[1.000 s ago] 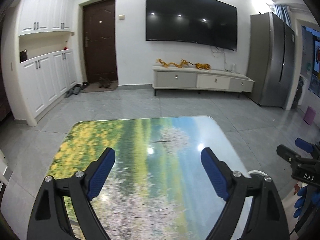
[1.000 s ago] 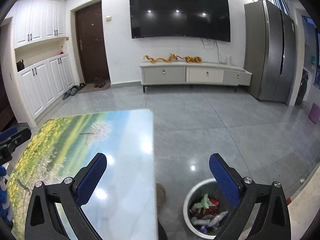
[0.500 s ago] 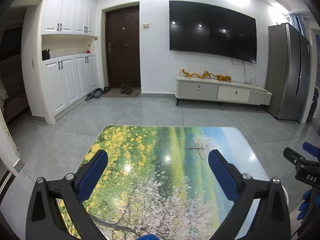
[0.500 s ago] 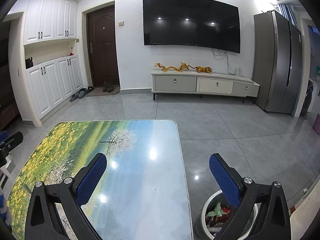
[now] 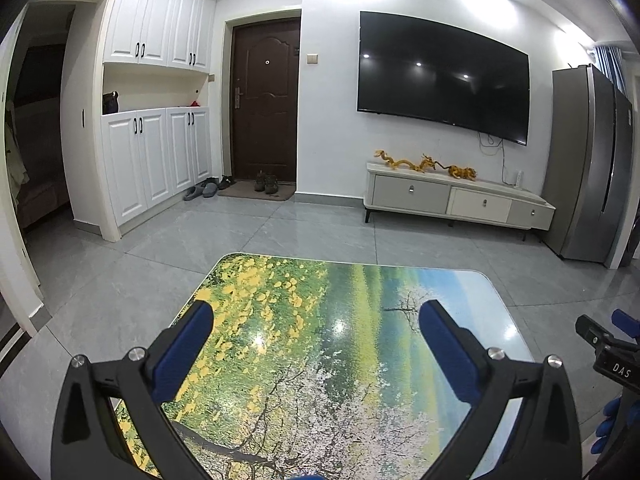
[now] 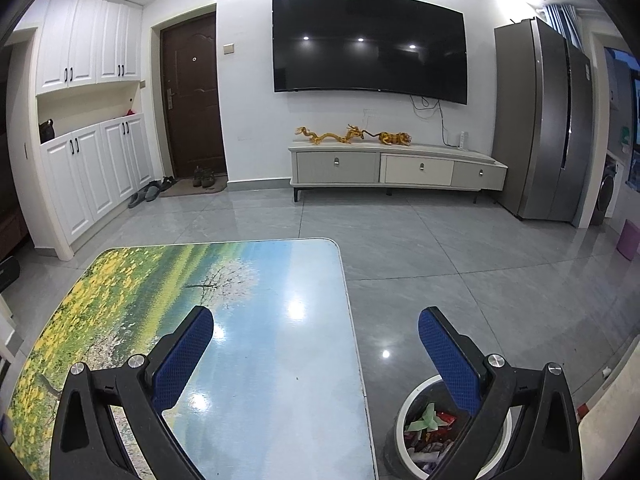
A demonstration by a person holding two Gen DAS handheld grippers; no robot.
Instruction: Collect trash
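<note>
A white-rimmed trash bin [image 6: 402, 432] stands on the floor right of the table and holds several wrappers [image 6: 428, 426]. The table [image 5: 340, 320] has a landscape-print top with no trash on it in either view [image 6: 272, 320]. My left gripper [image 5: 316, 340] is open and empty above the table's near part. My right gripper [image 6: 316, 344] is open and empty over the table's right edge, its right finger above the bin. The right gripper also shows at the right edge of the left wrist view [image 5: 608, 344].
Grey tile floor [image 6: 440, 260] surrounds the table. A TV cabinet [image 6: 396, 168] stands at the far wall under a wall TV [image 6: 368, 44]. A fridge [image 6: 544, 120] is at the right, white cupboards [image 5: 156, 160] and a dark door [image 5: 266, 104] at the left.
Both grippers have drawn back and tilted up. The left view has swung leftward. The bin has slid lower in the right wrist view. Both stay open and empty.
</note>
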